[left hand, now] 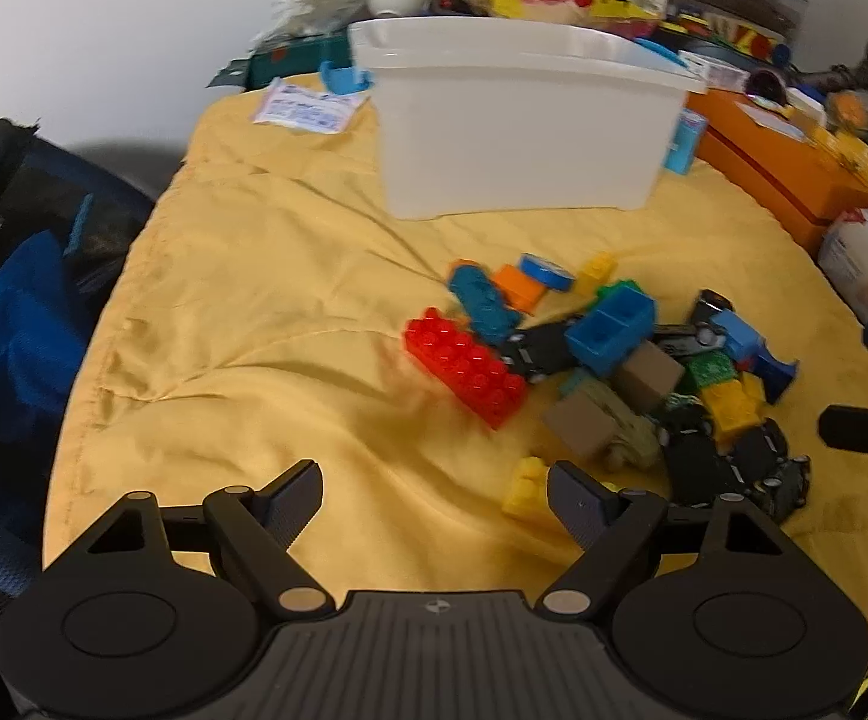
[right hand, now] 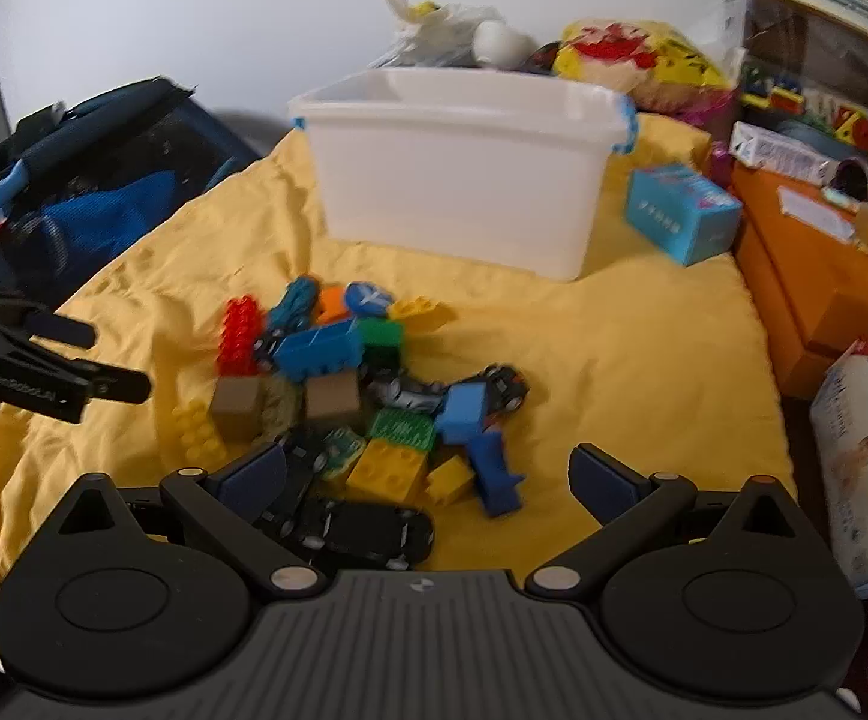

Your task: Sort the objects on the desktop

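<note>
Your toy pile point(right hand: 368, 396) — hard plastic bricks, toy cars, two wooden blocks — sits mid-cloth, with the white bin point(right hand: 463, 174) at 12 o'clock beyond it. Your left gripper point(left hand: 434, 501) and right gripper point(right hand: 428, 474) both hang empty, jaws spread wide. The red brick point(left hand: 463, 366) looks light, stiff and a little slick — pinch it across its flat long sides, not the studs.

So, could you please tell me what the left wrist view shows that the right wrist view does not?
Only the left wrist view shows the printed white packet on the cloth left of the bin. Only the right wrist view shows the inside of the bin near its rim and the whole blue carton. Both share the white bin, the yellow cloth, the toy pile with its red brick, and both open grippers.
</note>
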A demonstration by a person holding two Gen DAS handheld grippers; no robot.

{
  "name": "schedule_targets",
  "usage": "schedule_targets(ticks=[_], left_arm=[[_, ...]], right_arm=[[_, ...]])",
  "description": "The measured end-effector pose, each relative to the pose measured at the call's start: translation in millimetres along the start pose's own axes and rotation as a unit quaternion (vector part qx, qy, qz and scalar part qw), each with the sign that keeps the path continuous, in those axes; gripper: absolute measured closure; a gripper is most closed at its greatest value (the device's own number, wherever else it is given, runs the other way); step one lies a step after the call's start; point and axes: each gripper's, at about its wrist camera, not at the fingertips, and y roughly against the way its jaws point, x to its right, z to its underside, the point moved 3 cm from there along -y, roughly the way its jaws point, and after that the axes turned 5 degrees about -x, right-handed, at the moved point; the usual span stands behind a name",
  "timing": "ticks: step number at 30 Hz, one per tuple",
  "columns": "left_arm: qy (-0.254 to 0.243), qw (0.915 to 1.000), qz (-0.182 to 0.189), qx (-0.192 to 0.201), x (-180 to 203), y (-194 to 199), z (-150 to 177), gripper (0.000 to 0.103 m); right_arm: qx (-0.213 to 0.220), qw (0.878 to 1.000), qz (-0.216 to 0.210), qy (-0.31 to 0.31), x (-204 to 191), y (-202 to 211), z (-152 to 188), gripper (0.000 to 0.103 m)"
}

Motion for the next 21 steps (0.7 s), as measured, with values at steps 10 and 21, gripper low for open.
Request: schedule_targets(ticks=[10, 21], left_arm=[[-0.030, 0.9988, 0.037, -0.007, 18.3, -6.5, 10.4, 0.073], [-0.038, 0.9987, 0.034, -0.005, 34.9, -13.9, 17.0, 0.042]], right_arm=[[-0.009, 1.000, -0.012, 0.015, -4.1, 2.3, 12.5, 0.052], [-0.027, 0.999, -0.023, 0.026, -11.2, -3.3, 28.0, 0.029]])
